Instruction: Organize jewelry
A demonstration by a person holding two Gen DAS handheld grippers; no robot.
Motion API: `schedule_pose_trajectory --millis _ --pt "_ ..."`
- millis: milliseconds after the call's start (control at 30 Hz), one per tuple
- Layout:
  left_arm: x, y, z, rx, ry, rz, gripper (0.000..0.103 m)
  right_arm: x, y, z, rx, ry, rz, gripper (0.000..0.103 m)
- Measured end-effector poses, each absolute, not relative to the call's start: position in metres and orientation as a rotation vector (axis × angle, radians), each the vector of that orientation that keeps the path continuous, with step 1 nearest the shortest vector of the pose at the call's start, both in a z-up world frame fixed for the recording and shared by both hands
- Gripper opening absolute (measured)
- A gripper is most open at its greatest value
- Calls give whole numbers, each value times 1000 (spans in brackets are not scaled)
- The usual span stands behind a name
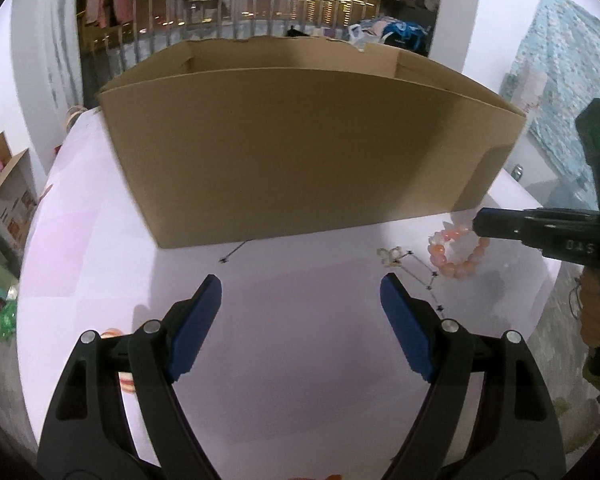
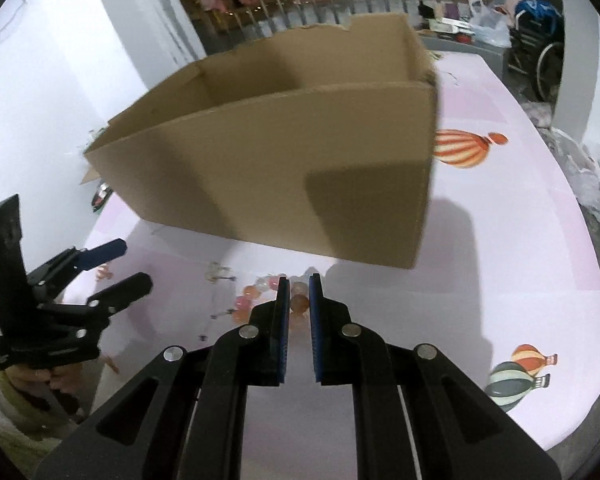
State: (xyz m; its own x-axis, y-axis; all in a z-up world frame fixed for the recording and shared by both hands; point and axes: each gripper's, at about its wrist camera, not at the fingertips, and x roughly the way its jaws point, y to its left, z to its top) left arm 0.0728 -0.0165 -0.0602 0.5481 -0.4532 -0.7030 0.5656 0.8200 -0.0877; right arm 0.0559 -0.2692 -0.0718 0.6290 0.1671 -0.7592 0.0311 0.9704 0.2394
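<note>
Right gripper (image 2: 299, 282) pinching bead bracelet (image 2: 256, 298) near box (image 2: 280, 168) base; left gripper (image 1: 301, 292) wide, empty.

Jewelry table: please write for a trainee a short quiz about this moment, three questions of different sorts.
1. True or false: the left gripper has its jaws closed.
2. What lies nearest the tips of the right gripper? A) pink bead bracelet B) thin chain necklace C) cardboard box
3. Fill in: the balloon print on the tablecloth is striped orange and ____.

Key: 1 false; 2 A; 3 white.
</note>
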Motion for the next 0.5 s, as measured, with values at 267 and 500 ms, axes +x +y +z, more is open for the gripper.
schedule_pose_trajectory --millis 267,500 --pt "70 -45 -61 217 785 -713 51 61 -284 -85 265 907 76 10" --pt "67 -70 -70 307 784 -777 37 64 -287 -86 273 901 97 10"
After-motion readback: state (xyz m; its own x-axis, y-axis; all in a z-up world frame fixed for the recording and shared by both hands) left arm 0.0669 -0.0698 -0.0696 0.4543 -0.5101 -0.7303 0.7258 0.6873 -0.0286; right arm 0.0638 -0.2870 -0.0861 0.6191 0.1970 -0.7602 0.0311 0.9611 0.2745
